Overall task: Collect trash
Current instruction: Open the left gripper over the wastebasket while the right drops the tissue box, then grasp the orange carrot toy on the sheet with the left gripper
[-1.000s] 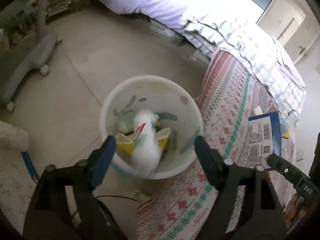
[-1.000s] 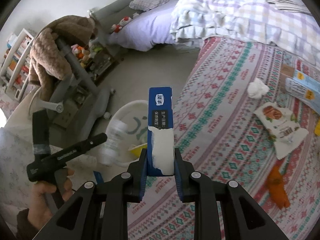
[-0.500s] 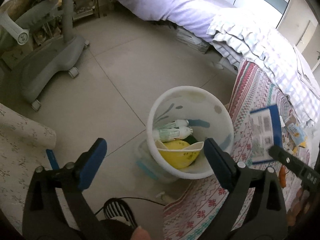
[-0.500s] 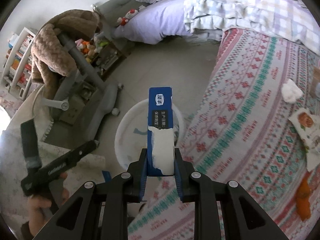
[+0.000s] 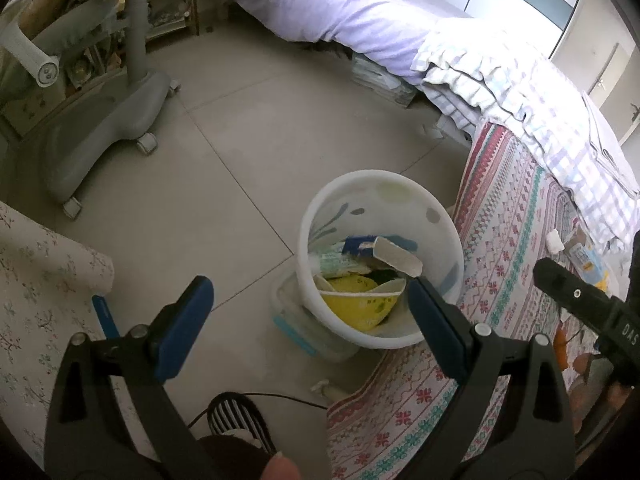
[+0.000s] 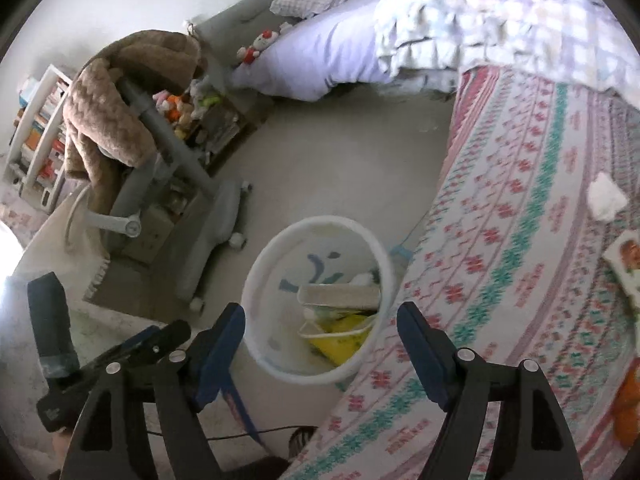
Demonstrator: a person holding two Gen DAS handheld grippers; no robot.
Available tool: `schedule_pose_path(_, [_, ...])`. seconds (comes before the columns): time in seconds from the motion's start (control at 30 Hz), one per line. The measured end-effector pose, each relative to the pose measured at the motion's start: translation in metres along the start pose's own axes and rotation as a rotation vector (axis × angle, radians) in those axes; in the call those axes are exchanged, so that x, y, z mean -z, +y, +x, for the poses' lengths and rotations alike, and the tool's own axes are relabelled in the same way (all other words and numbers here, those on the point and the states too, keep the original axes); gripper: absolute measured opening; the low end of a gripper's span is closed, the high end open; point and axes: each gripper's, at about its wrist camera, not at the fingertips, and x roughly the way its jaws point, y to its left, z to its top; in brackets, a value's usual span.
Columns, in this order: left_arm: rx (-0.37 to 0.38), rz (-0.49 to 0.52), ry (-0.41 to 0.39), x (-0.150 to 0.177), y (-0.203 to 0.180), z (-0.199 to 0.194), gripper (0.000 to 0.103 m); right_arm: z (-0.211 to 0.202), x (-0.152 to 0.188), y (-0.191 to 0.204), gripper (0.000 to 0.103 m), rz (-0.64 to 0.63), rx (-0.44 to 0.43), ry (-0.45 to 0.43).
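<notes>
A white trash bin [image 5: 384,184] stands on the floor by a patterned mat; it also shows in the right wrist view [image 6: 256,264]. Inside lie a blue box [image 5: 380,250], seen edge-on in the right wrist view [image 6: 340,294], a plastic bottle [image 5: 336,264] and a yellow wrapper [image 5: 356,306]. My left gripper [image 5: 308,316] is open and empty just in front of the bin. My right gripper [image 6: 320,340] is open and empty above the bin's near rim. A crumpled tissue [image 6: 606,198] and a snack packet [image 6: 626,260] lie on the mat.
A patterned mat [image 6: 520,240] covers the floor to the right. A grey wheeled chair base [image 5: 100,120] stands at the left, a bed [image 5: 360,12] behind. An orange item [image 6: 628,408] lies at the mat's right edge. A clear lidded container [image 5: 304,332] sits beside the bin.
My right gripper has opened and let go of the blue box, which now lies inside the bin. The left gripper has drawn back slightly, staying open.
</notes>
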Motion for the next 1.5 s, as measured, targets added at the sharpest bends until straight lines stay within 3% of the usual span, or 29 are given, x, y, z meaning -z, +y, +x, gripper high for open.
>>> schedule_pose_path(0.7, [0.029,0.170,0.058,0.021,-0.075,0.009,0.100,-0.112,0.039,-0.066,0.080,-0.072,0.266,-0.058])
schedule_pose_path(0.97, [0.049,0.317,0.070,0.043,-0.127,0.007,0.101,-0.156,0.052,-0.110,0.081,-0.045,0.345,-0.083])
schedule_pose_path(1.5, [0.135,0.521,0.132,0.097,-0.234,0.009,0.102,-0.200,0.079,-0.187,0.081,0.059,0.481,-0.064])
